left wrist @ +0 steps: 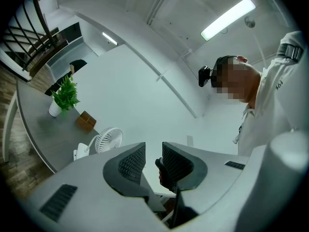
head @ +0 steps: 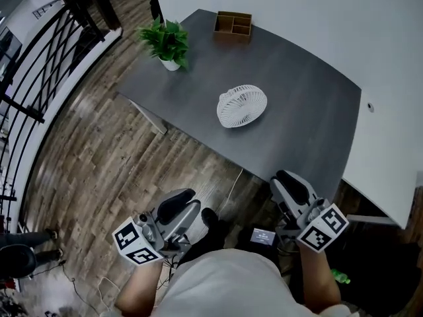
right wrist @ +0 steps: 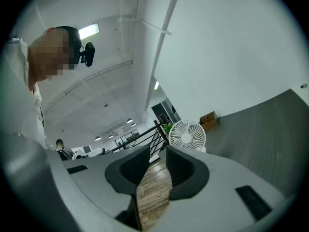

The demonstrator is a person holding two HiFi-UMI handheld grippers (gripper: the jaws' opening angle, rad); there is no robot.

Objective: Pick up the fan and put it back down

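Note:
A small white fan [head: 242, 105] with a round wire grille stands untouched on the dark grey table [head: 310, 111], near its middle. Both grippers are held low by my body, short of the table's near edge and well away from the fan. My left gripper [head: 185, 202] is at the lower left and my right gripper [head: 289, 180] at the lower right. Each has a narrow gap between its jaws with nothing in it. The left gripper view shows the fan [left wrist: 107, 140] beyond the left gripper [left wrist: 153, 161]. The right gripper view shows the fan [right wrist: 187, 135] above the right gripper [right wrist: 157, 166].
A potted green plant [head: 168, 41] and a wooden desk organizer [head: 232, 25] stand at the table's far side. A white partition [head: 390, 111] borders the table on the right. A black railing [head: 39, 58] runs along the wood floor at left.

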